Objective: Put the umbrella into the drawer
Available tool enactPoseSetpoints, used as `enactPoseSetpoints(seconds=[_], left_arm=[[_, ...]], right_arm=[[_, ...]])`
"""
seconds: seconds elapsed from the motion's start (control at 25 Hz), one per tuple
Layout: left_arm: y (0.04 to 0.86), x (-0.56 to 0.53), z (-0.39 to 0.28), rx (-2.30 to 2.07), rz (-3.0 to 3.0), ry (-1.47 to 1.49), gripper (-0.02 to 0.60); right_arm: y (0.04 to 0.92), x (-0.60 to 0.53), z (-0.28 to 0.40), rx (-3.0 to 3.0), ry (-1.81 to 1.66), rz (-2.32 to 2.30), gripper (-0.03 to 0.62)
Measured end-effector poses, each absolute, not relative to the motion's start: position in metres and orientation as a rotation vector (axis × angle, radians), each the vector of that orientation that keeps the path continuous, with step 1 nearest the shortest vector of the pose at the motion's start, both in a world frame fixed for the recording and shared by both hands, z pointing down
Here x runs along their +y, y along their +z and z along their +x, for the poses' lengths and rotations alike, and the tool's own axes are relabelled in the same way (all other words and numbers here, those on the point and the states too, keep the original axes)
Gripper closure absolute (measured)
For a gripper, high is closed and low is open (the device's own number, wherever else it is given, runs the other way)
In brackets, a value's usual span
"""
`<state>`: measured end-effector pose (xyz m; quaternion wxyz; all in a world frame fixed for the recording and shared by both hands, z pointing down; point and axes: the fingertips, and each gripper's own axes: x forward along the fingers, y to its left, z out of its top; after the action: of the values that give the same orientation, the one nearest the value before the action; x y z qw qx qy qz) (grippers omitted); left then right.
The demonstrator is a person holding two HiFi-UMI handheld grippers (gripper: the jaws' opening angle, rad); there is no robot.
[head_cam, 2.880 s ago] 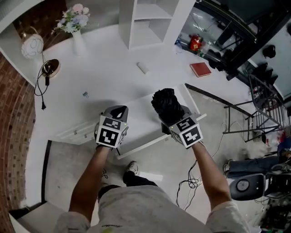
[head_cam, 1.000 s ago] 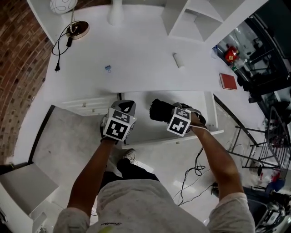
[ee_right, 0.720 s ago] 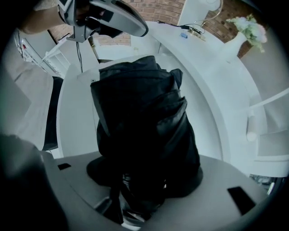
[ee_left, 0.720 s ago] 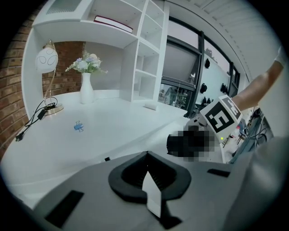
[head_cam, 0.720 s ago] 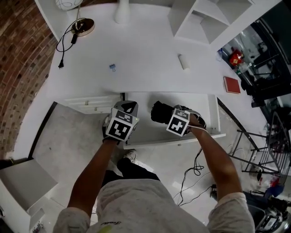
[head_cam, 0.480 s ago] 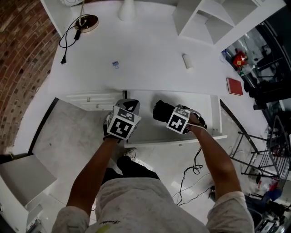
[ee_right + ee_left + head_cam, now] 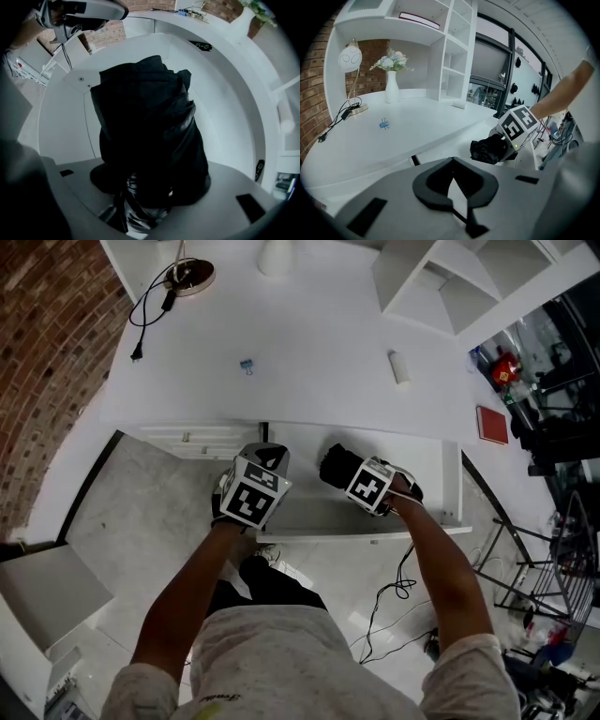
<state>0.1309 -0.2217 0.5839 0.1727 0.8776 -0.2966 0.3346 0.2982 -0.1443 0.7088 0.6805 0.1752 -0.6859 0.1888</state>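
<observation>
A black folded umbrella (image 7: 337,468) hangs over the open white drawer (image 7: 366,532) under the desk edge. My right gripper (image 7: 354,479) is shut on it and points steeply down. In the right gripper view the umbrella (image 7: 145,131) fills the space between the jaws, with the drawer floor (image 7: 225,117) close beneath it. My left gripper (image 7: 265,460) hovers at the drawer's left end, beside the umbrella and apart from it. Its jaws are shut with nothing in them (image 7: 452,161). From there I see the umbrella (image 7: 487,149) and the right gripper's marker cube (image 7: 515,130).
On the white desk lie a blue clip (image 7: 247,365), a white cylinder (image 7: 399,367), a red book (image 7: 494,424) and a lamp base with a black cord (image 7: 192,276). A white shelf unit (image 7: 450,287) stands at the back. A closed drawer front (image 7: 202,439) is left of the open one.
My right gripper has sunk lower toward the drawer floor with the umbrella still held. The left gripper has stayed about where it was.
</observation>
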Motion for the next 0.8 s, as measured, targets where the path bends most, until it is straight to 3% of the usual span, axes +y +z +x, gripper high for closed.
enactPoseSetpoints(seconds=[0.8], left_arm=[[0.591, -0.218, 0.132, -0.839, 2.467, 0.977, 0.584]], right_arm=[[0.728, -0.149, 0.301, -1.538, 0.534, 0.444, 0.34]])
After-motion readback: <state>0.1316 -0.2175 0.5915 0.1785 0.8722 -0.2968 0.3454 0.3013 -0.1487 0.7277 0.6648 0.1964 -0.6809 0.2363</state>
